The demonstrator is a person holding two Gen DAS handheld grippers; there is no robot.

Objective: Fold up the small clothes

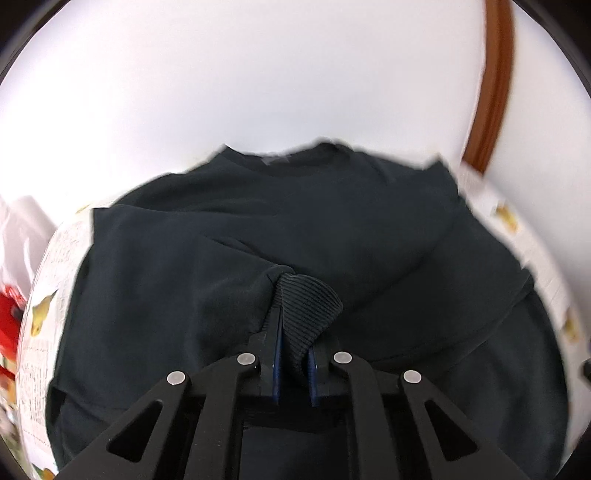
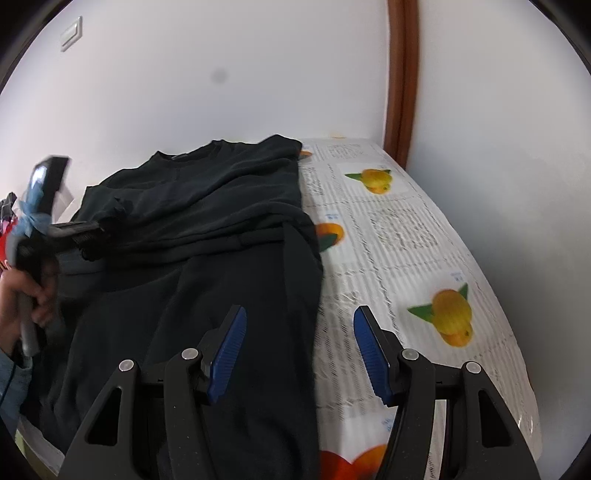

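Gripping the ribbed cuff [image 1: 308,306], your left gripper [image 1: 293,363] is clamped on the left sleeve of the dark sweatshirt [image 2: 207,236], over its chest. Your right gripper [image 2: 299,350], fingers apart and empty, straddles its right edge; the body runs lengthwise away from you.

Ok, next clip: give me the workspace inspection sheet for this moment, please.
Surface: table under a printed cloth with fruit pictures and text.
Job's things: dark sweatshirt lying flat, partly folded; ribbed cuff lifted off it.
Clutter: red and white items at the left edge, too blurred to name.
Grippers: left hand-held gripper shut on the ribbed cuff; right hand-held gripper open, over the sweatshirt's edge, holding nothing.
Cables: nothing seen.
Surroundings: white wall, brown wooden trim, wall switch.
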